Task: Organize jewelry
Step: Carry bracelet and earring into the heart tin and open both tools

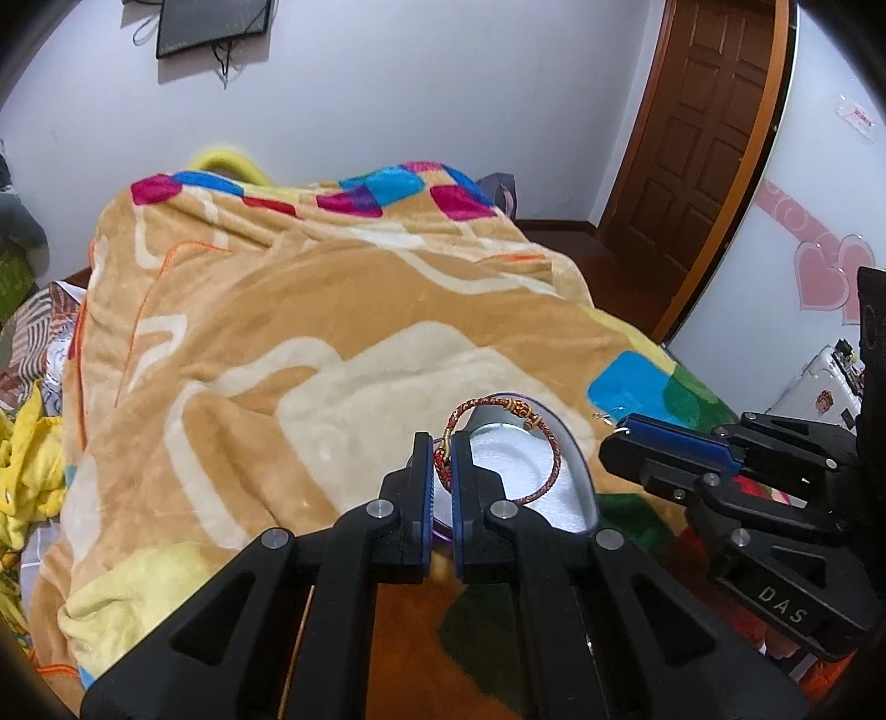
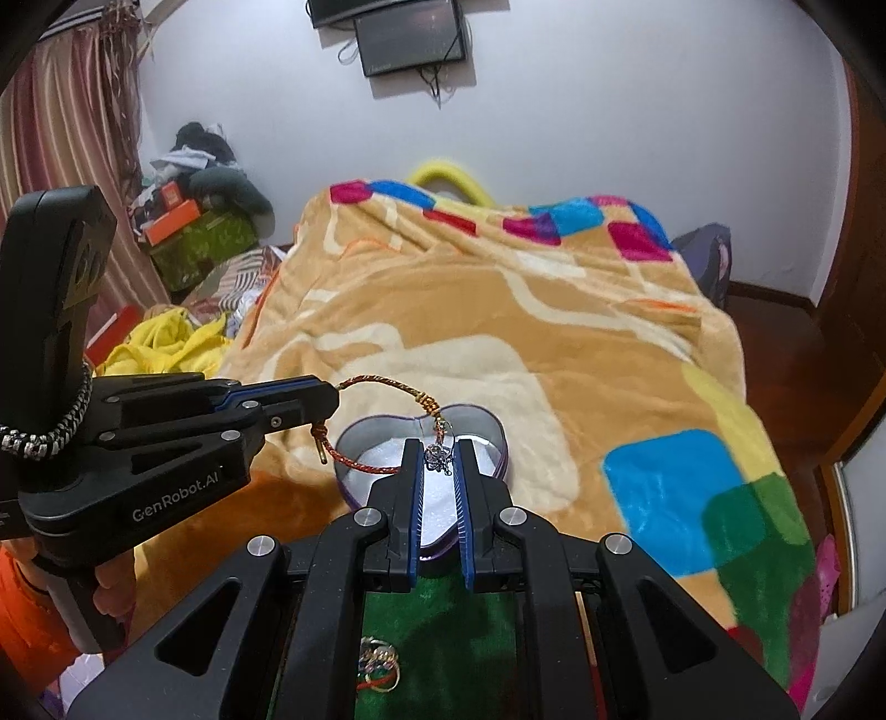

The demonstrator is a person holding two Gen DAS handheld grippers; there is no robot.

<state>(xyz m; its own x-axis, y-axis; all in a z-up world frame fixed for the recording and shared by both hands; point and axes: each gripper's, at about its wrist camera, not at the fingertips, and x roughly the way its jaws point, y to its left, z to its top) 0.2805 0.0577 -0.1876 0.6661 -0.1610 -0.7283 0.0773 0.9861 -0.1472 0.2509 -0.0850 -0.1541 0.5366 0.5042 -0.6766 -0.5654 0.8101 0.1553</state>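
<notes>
The left gripper [image 1: 441, 462] is pinched down to a narrow gap on a red and gold braided bracelet [image 1: 518, 443], gripping it close to the gold clasp end. The rest of the loop hangs free to the right of the fingers, above a heart-shaped box [image 1: 581, 476] with a white padded lining and a purple rim. In the right wrist view the same gripper [image 2: 332, 401] comes in from the left with the bracelet [image 2: 382, 421] arching out of its tips over the near-left edge of the box [image 2: 501, 443].

The right gripper [image 2: 440, 459] is also nearly closed, its blue-padded fingers clamping a small silvery earring [image 2: 439, 458] (too small to make out in detail) directly over the white lining of the box. From the left wrist view this gripper [image 1: 620, 429] shows side-on at the right, with a thin wire hook just visible at its tips.

The box sits on a plush blanket [image 1: 277, 343] patterned in tan, cream, blue, green and pink that covers the bed. Low in the right wrist view, on a green patch of the blanket beneath the gripper body, lies a small heap of other jewelry [image 2: 379, 670] with coloured beads and gold rings. A dark screen [image 2: 410, 39] hangs on the white wall behind, and a brown wooden door [image 1: 703, 127] stands to the right
</notes>
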